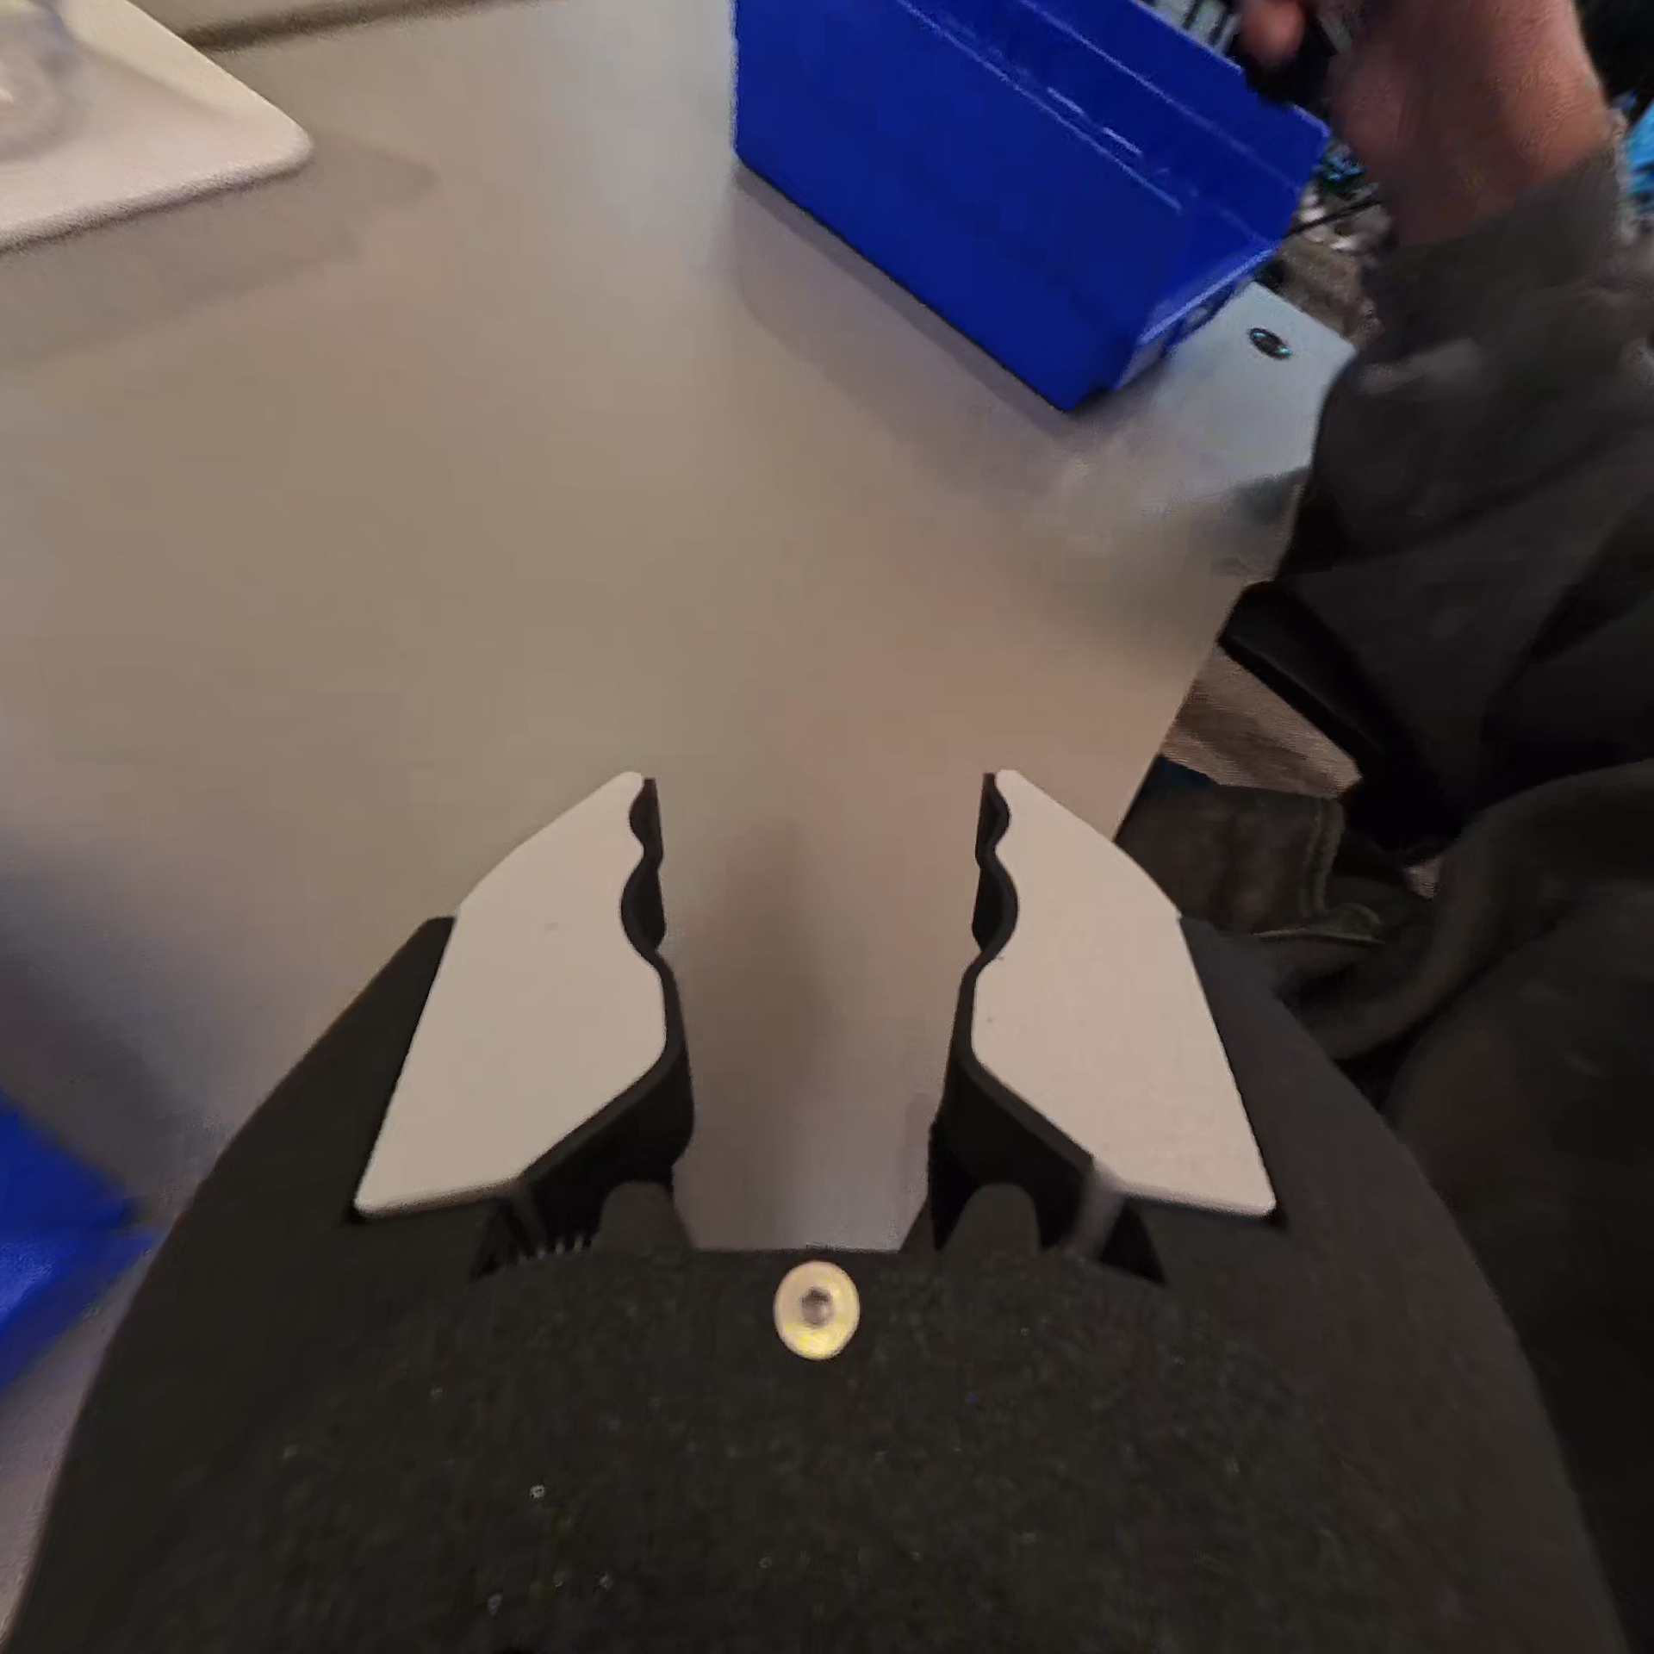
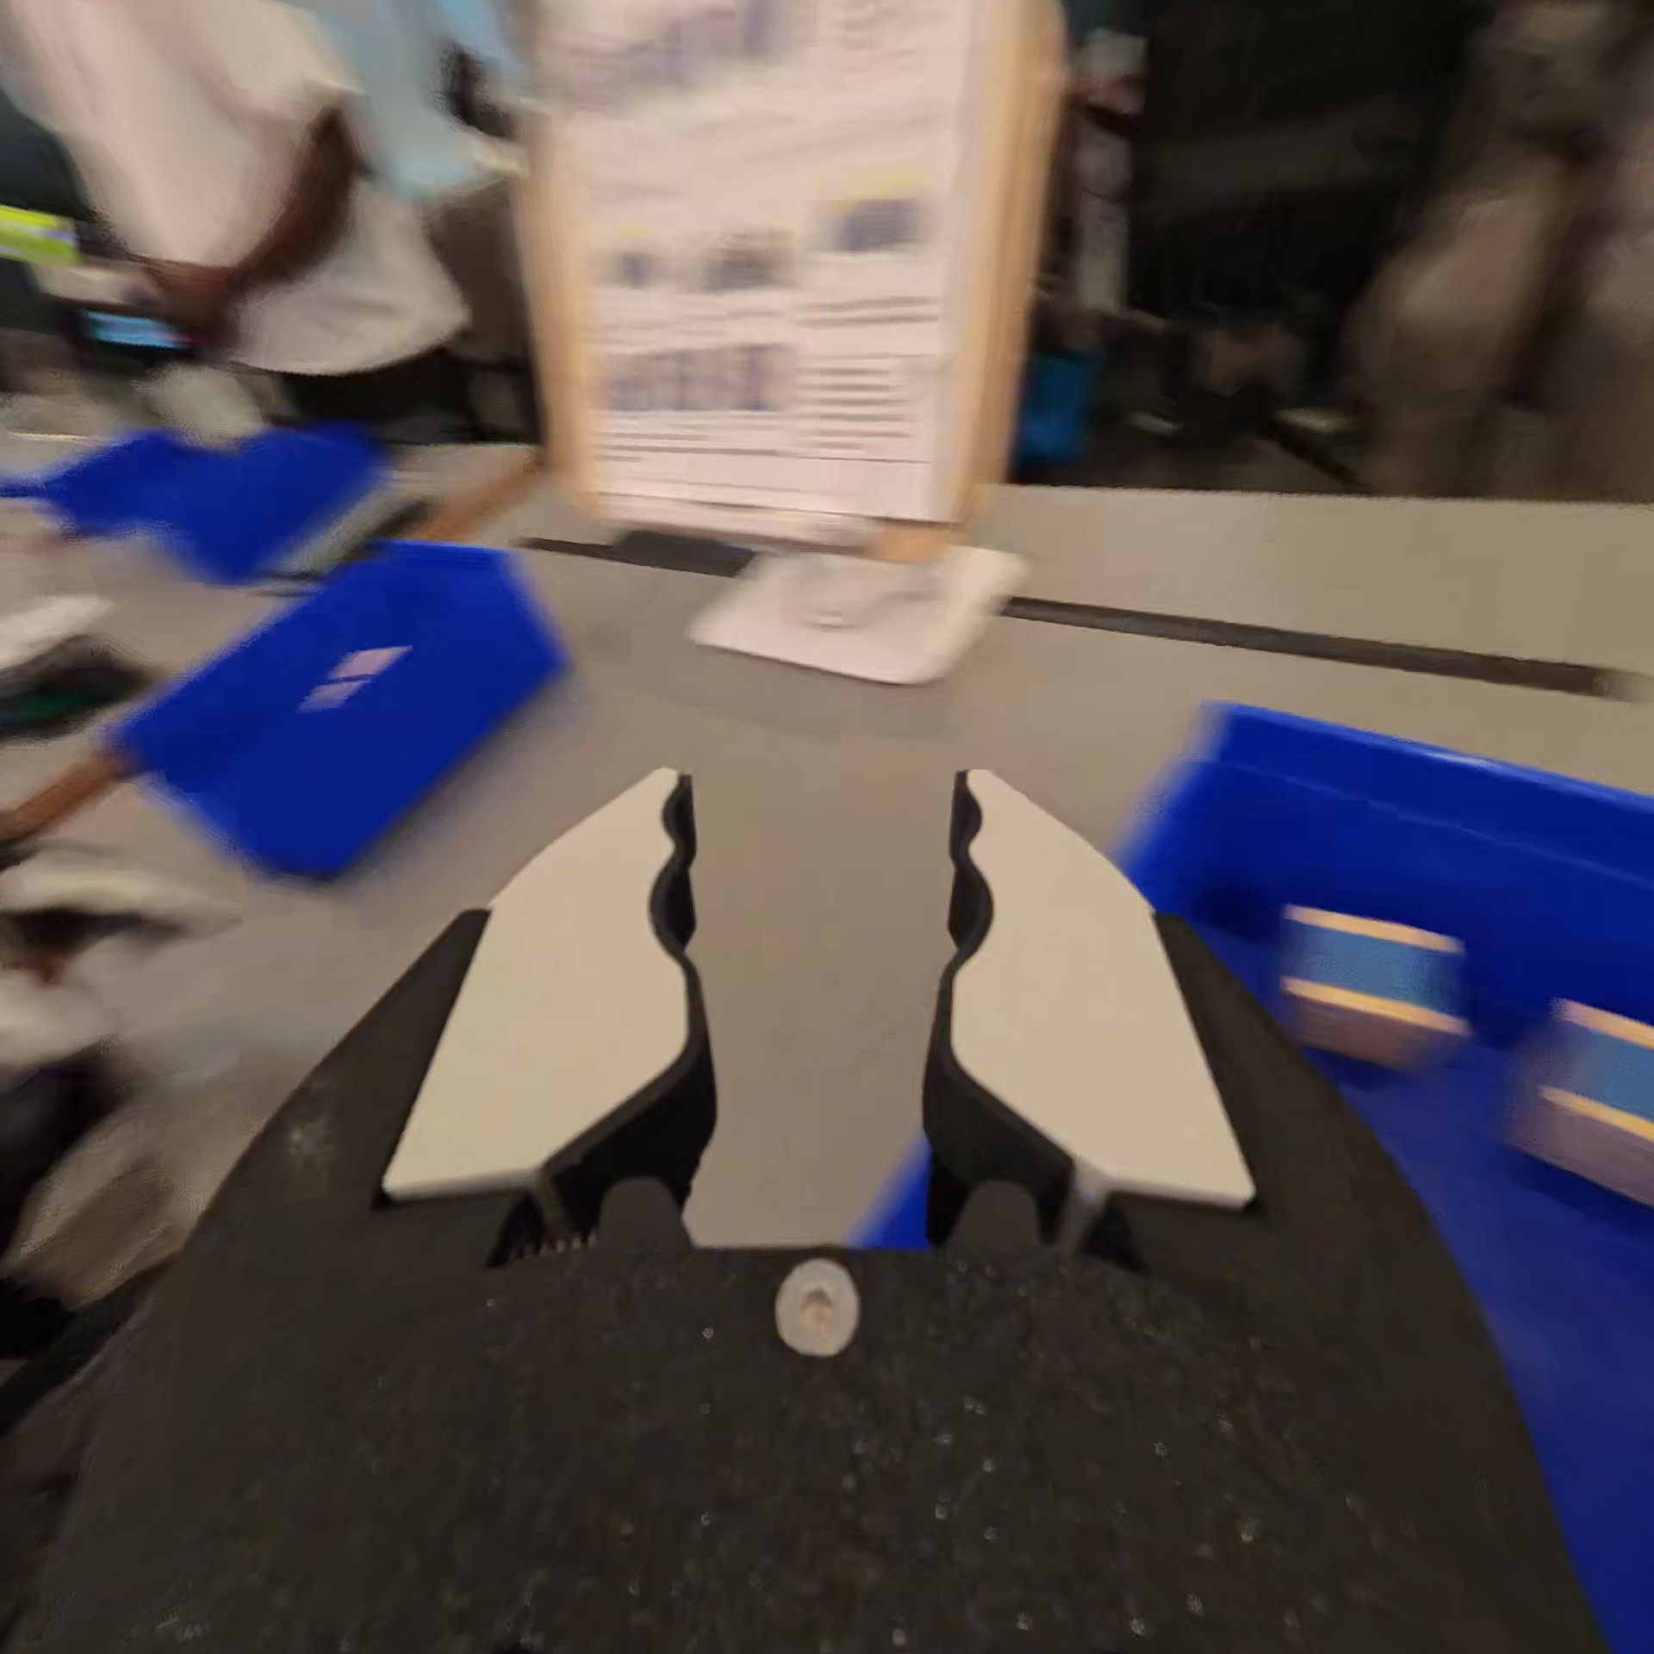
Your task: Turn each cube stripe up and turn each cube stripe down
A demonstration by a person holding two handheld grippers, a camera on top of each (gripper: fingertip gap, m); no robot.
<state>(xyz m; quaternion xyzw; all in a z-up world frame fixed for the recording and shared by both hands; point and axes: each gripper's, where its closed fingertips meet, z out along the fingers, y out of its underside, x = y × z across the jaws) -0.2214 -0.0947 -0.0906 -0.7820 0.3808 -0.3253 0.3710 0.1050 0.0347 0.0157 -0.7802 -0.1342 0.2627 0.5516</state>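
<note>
In the right wrist view, two blurred cubes with light blue faces and yellow stripes, one (image 2: 1374,983) and another (image 2: 1589,1101), lie in a blue bin (image 2: 1396,805) at the right. My right gripper (image 2: 823,783) is open and empty above the grey table, left of that bin. In the left wrist view, my left gripper (image 1: 819,788) is open and empty over the bare grey table (image 1: 537,537). No cube shows in the left wrist view.
A blue bin (image 1: 1011,197) stands at the far right of the left wrist view, with a person's hand and dark sleeve (image 1: 1468,268) beside it. A white tray (image 1: 134,125) is far left. The right wrist view shows another blue bin (image 2: 340,698), a white tray (image 2: 859,618) and a poster board (image 2: 770,268).
</note>
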